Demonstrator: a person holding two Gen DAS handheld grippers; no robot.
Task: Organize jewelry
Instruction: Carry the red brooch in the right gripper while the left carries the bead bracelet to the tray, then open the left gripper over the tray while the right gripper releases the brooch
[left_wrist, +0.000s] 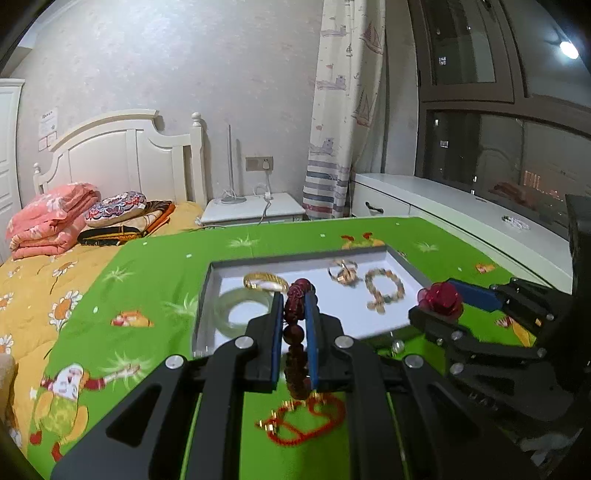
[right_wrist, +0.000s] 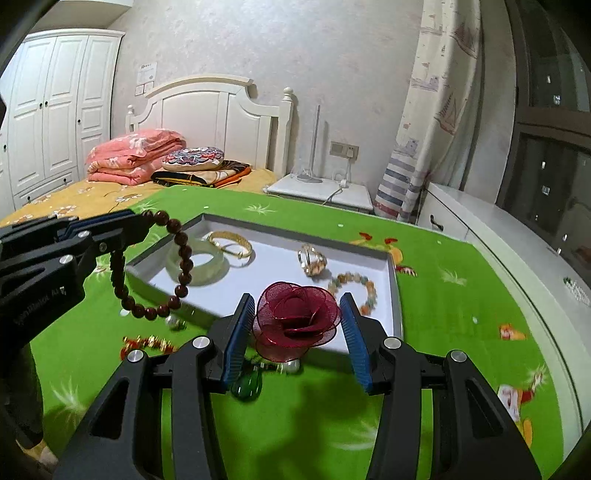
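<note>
Hand-held gripper on the left (left_wrist: 294, 295) pinched the dark bead bracelet (left_wrist: 297, 314) above the tray's (right_wrist: 395, 295) near edge — dangling, it could snag there — while the right one (right_wrist: 295, 317) loosely bracketed a red mesh rose (right_wrist: 297, 319), likely to slip.

black tongs (right_wrist: 295, 321), blue pads (right_wrist: 236, 332), seemingly silver screws (right_wrist: 201, 342)

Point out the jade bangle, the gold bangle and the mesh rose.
jade bangle (right_wrist: 210, 267): right wrist view, right side of band.
gold bangle (right_wrist: 242, 245): right wrist view, right side of band.
mesh rose (right_wrist: 295, 317): right wrist view, centre petals.
</note>
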